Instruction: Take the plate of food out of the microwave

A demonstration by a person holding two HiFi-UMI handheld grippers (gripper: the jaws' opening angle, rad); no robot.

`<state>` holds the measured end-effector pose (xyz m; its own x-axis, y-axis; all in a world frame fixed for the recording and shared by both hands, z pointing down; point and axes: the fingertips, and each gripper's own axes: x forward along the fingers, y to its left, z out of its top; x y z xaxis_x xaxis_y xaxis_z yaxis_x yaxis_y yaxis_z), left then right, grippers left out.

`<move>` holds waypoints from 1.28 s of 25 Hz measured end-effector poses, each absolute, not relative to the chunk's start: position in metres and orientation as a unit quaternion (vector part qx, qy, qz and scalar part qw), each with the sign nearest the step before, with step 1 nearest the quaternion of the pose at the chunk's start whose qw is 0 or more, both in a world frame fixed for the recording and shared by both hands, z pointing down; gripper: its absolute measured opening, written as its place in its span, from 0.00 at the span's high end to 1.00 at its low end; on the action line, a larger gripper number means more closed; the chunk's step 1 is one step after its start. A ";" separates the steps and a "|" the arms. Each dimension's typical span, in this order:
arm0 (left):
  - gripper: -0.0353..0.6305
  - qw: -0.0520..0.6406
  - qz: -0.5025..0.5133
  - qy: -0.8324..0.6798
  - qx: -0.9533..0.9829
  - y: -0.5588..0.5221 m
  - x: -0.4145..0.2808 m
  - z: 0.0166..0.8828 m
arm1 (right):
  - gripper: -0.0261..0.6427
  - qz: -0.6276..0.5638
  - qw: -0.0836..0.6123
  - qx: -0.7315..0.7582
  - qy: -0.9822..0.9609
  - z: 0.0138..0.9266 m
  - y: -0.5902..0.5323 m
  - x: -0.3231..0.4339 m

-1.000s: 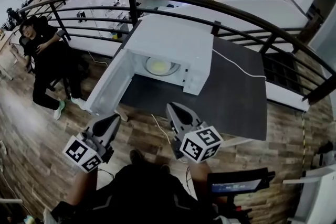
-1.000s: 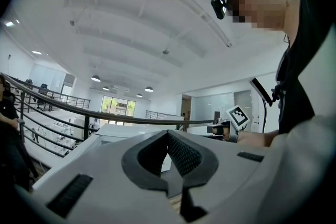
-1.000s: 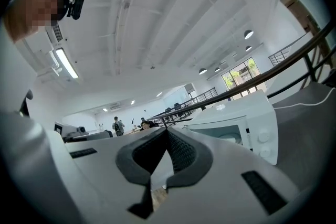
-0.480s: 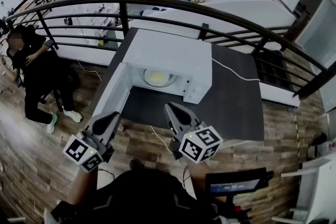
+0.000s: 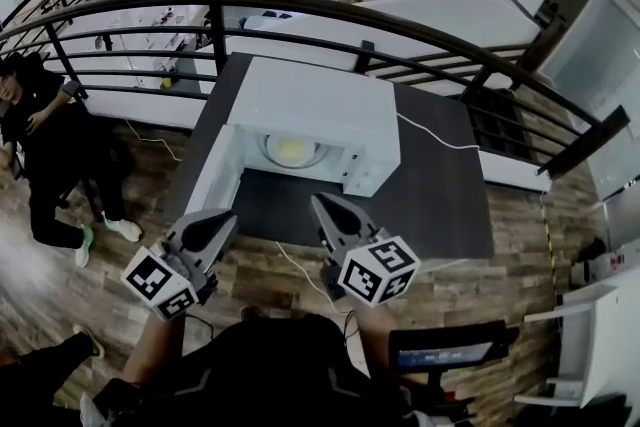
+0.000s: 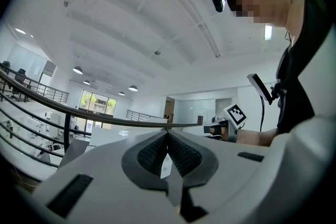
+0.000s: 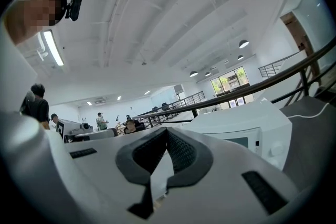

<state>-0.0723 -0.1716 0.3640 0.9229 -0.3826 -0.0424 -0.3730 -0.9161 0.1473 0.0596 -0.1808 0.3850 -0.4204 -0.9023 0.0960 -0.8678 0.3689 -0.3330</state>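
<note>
A white microwave [image 5: 318, 105] stands on a dark table [image 5: 435, 200], and its door [image 5: 212, 177] hangs open to the left. Inside it rests a plate of yellow food [image 5: 292, 151]. Both grippers hover in front of the table's near edge, short of the microwave. My left gripper [image 5: 225, 218] is shut and empty, below the open door. My right gripper [image 5: 320, 205] is shut and empty too, just before the oven's opening. In the left gripper view the jaws [image 6: 167, 134] meet with nothing between them. The right gripper view shows its jaws [image 7: 167, 131] closed, with the microwave [image 7: 247, 123] to the right.
A curved black railing [image 5: 400, 20] runs behind the table. A white cable [image 5: 440, 140] trails from the microwave across the tabletop, and another cable [image 5: 295, 265] lies on the wood floor. A person sits at the far left [image 5: 40, 130]. A screen [image 5: 450, 352] stands at lower right.
Both grippers keep their places and stay shut. The head view has swung a little, so the seated person has slid toward the left edge.
</note>
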 end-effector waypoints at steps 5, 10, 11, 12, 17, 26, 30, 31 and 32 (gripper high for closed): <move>0.94 0.085 -0.029 -0.190 0.978 -0.195 -0.103 0.365 | 0.96 -0.178 0.043 -0.541 0.821 0.388 -0.196 0.028; 0.94 0.087 -0.034 -0.200 0.975 -0.219 -0.083 0.380 | 0.96 -0.209 0.056 -0.538 0.815 0.413 -0.224 0.053; 0.94 0.087 -0.034 -0.204 0.975 -0.220 -0.076 0.380 | 0.96 -0.218 0.063 -0.537 0.813 0.416 -0.227 0.062; 0.94 0.087 -0.033 -0.208 0.974 -0.221 -0.069 0.378 | 0.96 -0.229 0.071 -0.535 0.810 0.419 -0.230 0.071; 0.94 0.091 -0.039 -0.218 0.971 -0.227 -0.047 0.368 | 0.89 -0.290 0.109 -0.528 0.791 0.445 -0.256 0.105; 0.94 0.094 -0.009 -0.267 0.959 -0.258 -0.046 0.380 | 0.85 -0.355 0.155 -0.530 0.754 0.477 -0.292 0.125; 0.94 0.089 -0.006 -0.274 0.958 -0.267 -0.043 0.382 | 0.82 -0.397 0.164 -0.515 0.742 0.503 -0.300 0.124; 0.94 0.089 -0.005 -0.275 0.957 -0.268 -0.041 0.383 | 0.81 -0.407 0.167 -0.513 0.737 0.510 -0.302 0.127; 0.94 0.088 -0.002 -0.276 0.957 -0.269 -0.038 0.383 | 0.78 -0.418 0.171 -0.510 0.732 0.516 -0.304 0.129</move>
<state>-0.0384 -0.2687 0.3834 0.8482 -0.5279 0.0442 -0.5271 -0.8327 0.1693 0.1285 -0.3039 0.5162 -0.4220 -0.8895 0.1753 -0.6037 0.1315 -0.7863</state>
